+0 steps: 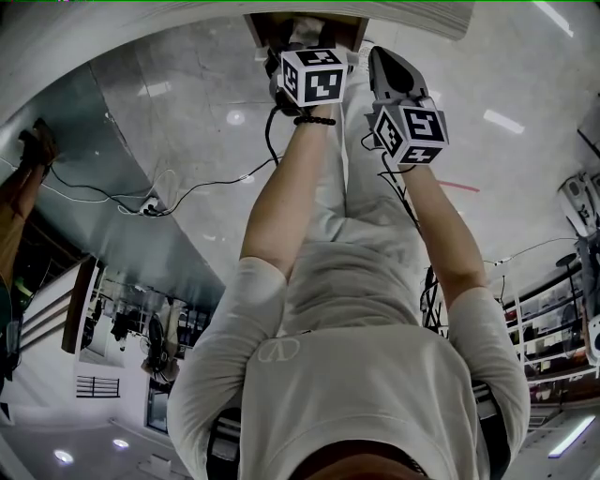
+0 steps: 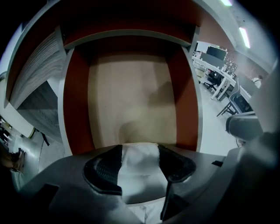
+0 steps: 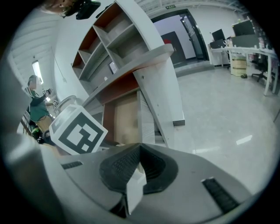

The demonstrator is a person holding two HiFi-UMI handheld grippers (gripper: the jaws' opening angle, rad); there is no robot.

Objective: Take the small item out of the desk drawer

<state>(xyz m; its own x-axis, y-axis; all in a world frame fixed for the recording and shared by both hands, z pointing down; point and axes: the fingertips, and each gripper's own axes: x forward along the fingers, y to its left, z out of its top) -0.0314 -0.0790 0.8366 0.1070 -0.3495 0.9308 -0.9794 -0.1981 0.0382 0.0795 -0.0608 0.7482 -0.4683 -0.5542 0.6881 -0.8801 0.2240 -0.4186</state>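
Note:
The desk drawer (image 2: 131, 96) stands pulled out below me, with a bare tan floor and red-brown side walls. My left gripper (image 2: 139, 151) points steeply down into it. Its two black pads (image 2: 105, 168) press on a small white crumpled item (image 2: 138, 170) from both sides. In the head view the left gripper's marker cube (image 1: 314, 75) hangs over the drawer (image 1: 300, 23). My right gripper (image 3: 140, 151) is held beside it, to the right of the drawer (image 3: 124, 118), with its jaw tips together and nothing from the drawer between them.
The white desk top (image 2: 37, 65) overhangs the drawer, with open shelves (image 3: 109, 39) above. Black cables (image 1: 187, 192) trail over the glossy floor at the left. Office chairs and desks (image 2: 218, 78) stand farther off at the right.

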